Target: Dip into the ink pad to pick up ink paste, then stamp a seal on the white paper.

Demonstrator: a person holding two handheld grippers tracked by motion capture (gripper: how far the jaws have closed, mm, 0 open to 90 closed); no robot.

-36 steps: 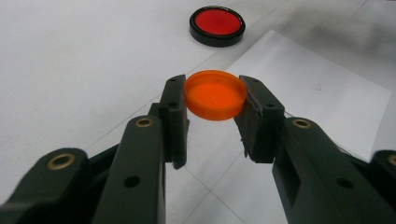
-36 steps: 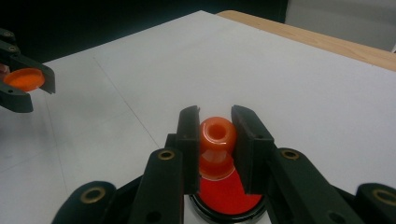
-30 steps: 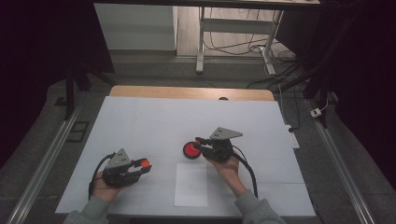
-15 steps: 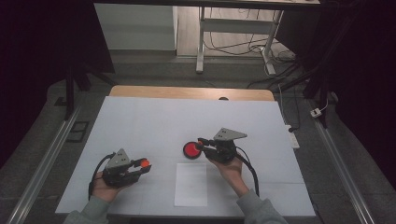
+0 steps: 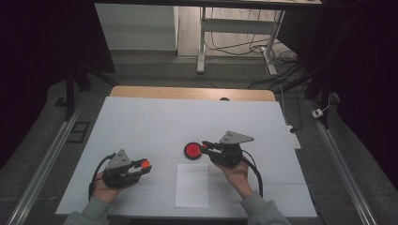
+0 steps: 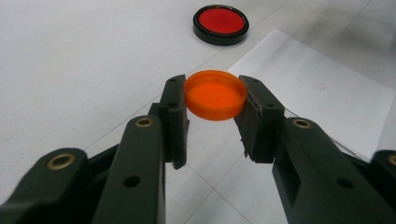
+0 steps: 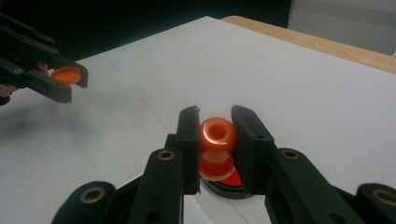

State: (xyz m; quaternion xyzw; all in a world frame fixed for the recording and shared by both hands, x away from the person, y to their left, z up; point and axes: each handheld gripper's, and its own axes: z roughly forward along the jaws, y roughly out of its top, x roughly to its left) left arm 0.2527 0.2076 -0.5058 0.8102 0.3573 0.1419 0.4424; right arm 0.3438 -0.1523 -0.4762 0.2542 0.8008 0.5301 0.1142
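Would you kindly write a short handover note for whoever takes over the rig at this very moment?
Left gripper: jaws shut on the orange cap, held above the table.
Right gripper: jaws shut on an orange stamp-like piece, standing over the red pad in its black case.
White sheet lies near the table's front edge, between the hands.
Done: cap off, piece at the pad.
Left, probably: bring the piece to the sheet, then recap.

My bench in a lab or test room.

I work at a wooden table (image 5: 192, 93) under a plain white sheet (image 5: 187, 126), walled by dark curtains (image 5: 44, 37). Beyond it stand a metal desk frame (image 5: 234, 33), loose cables (image 5: 263, 56) across grey floor and a power strip (image 5: 293, 137).
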